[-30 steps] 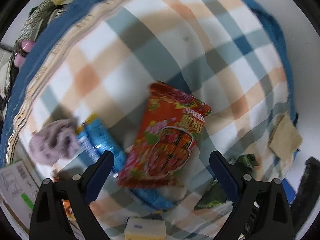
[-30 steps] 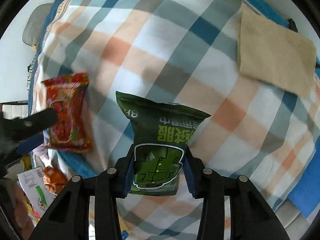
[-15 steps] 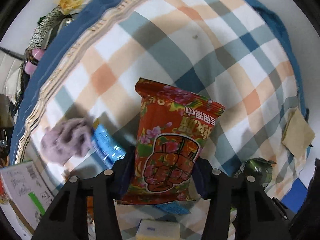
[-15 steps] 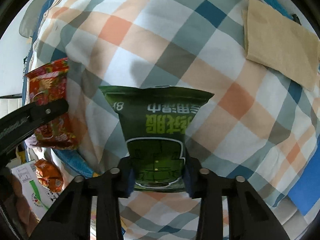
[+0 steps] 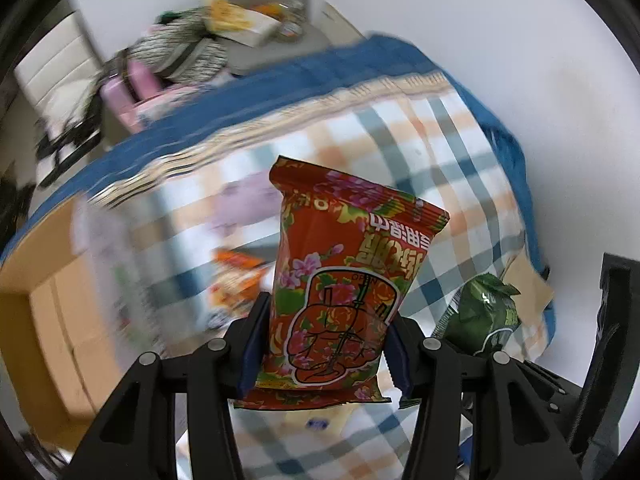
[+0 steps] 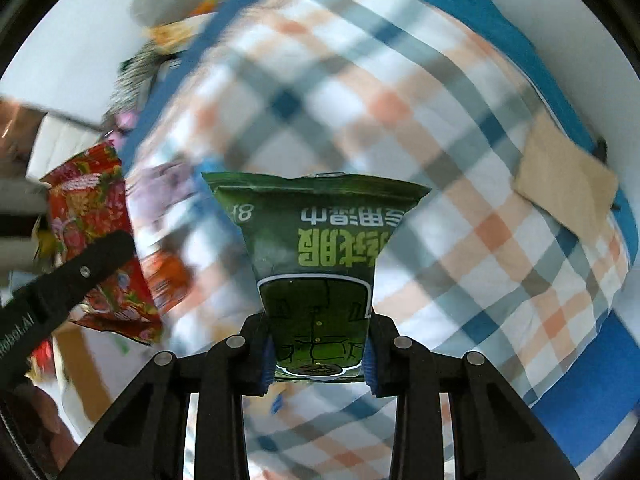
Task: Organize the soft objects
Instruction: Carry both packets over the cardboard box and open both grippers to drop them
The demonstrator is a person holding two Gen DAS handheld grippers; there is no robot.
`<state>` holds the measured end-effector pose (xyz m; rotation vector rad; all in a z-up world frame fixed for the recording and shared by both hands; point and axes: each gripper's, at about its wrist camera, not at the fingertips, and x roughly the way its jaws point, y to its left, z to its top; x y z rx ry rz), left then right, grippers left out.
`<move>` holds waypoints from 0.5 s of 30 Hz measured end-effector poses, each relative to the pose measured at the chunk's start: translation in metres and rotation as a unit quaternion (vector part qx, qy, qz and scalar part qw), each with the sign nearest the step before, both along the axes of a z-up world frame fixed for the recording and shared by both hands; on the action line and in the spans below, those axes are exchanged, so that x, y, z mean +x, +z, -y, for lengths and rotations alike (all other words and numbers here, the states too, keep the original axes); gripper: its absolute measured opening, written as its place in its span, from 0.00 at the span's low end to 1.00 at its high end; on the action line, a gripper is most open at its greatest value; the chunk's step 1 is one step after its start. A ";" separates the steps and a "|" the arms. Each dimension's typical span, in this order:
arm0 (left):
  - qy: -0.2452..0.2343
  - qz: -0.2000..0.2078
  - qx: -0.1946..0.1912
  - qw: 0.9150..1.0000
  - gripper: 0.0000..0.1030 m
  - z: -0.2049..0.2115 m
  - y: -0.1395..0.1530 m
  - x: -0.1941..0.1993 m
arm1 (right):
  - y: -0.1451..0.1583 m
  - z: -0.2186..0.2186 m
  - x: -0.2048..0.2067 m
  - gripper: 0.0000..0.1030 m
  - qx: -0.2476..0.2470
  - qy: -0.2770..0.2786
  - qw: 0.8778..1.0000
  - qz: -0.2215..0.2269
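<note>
My left gripper (image 5: 324, 344) is shut on a red snack bag (image 5: 344, 280) with flower print and holds it up off the plaid bed cover (image 5: 460, 168). My right gripper (image 6: 318, 350) is shut on a green snack bag (image 6: 316, 240) and holds it above the plaid cover (image 6: 360, 80). The green bag also shows in the left wrist view (image 5: 484, 316), at the right. The red bag also shows in the right wrist view (image 6: 92, 216), at the left, with a left gripper finger (image 6: 68, 280) across it.
An open cardboard box (image 5: 48, 320) stands at the left. A purple soft thing (image 5: 248, 200) and an orange packet (image 5: 236, 276) lie on the cover, blurred. A tan cloth (image 6: 564, 184) lies at the right edge. A chair with clutter (image 5: 192, 52) stands beyond the bed.
My left gripper closed on the red bag and lifted it off the bed. Both grippers have risen and tilted up, so the box and far chair have come into view.
</note>
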<state>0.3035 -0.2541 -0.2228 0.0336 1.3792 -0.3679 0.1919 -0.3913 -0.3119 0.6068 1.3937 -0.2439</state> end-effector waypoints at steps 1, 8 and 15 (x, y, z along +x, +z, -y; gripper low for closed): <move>0.013 0.004 -0.006 1.000 0.47 -0.017 0.006 -0.002 | 0.011 -0.016 0.000 0.34 0.003 0.017 1.000 0.010; 0.121 0.028 -0.016 0.992 0.47 -0.141 0.052 -0.024 | 0.107 -0.079 0.015 0.34 0.031 0.138 0.987 0.074; 0.216 0.014 -0.011 0.976 0.47 -0.252 0.052 -0.024 | 0.141 -0.185 0.056 0.34 0.052 0.226 0.968 0.095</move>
